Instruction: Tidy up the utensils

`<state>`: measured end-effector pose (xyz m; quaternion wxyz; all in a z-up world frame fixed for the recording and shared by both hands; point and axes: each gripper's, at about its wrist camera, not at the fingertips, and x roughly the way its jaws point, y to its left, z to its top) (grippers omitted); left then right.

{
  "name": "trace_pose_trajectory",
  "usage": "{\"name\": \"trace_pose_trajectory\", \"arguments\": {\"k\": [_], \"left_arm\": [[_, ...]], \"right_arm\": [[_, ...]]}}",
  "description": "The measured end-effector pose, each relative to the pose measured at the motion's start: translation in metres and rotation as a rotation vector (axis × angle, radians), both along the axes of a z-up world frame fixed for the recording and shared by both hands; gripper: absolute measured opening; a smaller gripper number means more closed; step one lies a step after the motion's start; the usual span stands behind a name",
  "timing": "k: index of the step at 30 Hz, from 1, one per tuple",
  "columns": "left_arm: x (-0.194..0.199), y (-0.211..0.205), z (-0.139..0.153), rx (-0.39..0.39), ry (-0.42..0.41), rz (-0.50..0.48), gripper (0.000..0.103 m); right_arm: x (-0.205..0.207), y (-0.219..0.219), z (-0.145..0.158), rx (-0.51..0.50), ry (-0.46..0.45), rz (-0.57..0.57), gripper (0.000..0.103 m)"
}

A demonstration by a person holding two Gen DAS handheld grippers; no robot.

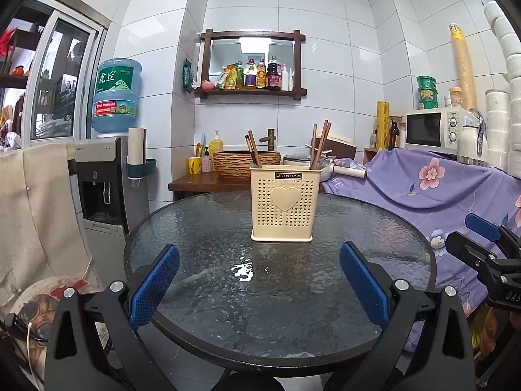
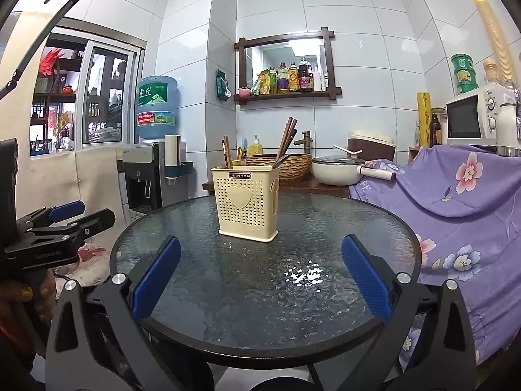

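Observation:
A cream perforated utensil holder with a heart on its front stands upright on the round glass table, toward its far side. Brown chopsticks and a dark spoon handle stick out of its top. My left gripper hangs open over the table's near edge, nothing between its blue pads. My right gripper is open too, over the near edge, empty. Each gripper shows at the other view's side: the right one, the left one.
A water dispenser stands left of the table. A purple flowered cloth covers furniture on the right. Behind the table a wooden counter holds a woven basin, a white pot and a microwave.

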<state>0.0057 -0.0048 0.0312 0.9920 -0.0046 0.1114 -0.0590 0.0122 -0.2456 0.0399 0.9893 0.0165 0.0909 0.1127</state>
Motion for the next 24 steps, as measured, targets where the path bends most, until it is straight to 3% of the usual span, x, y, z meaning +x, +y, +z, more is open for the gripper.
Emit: {"name": "trace_pose_trajectory", "arguments": {"k": [24], "left_arm": [[0.0018, 0.0008, -0.0013, 0.006, 0.011, -0.001, 0.097]], "right_arm": [[0.0057, 0.0077, -0.0011, -0.012, 0.014, 0.021, 0.097]]}}
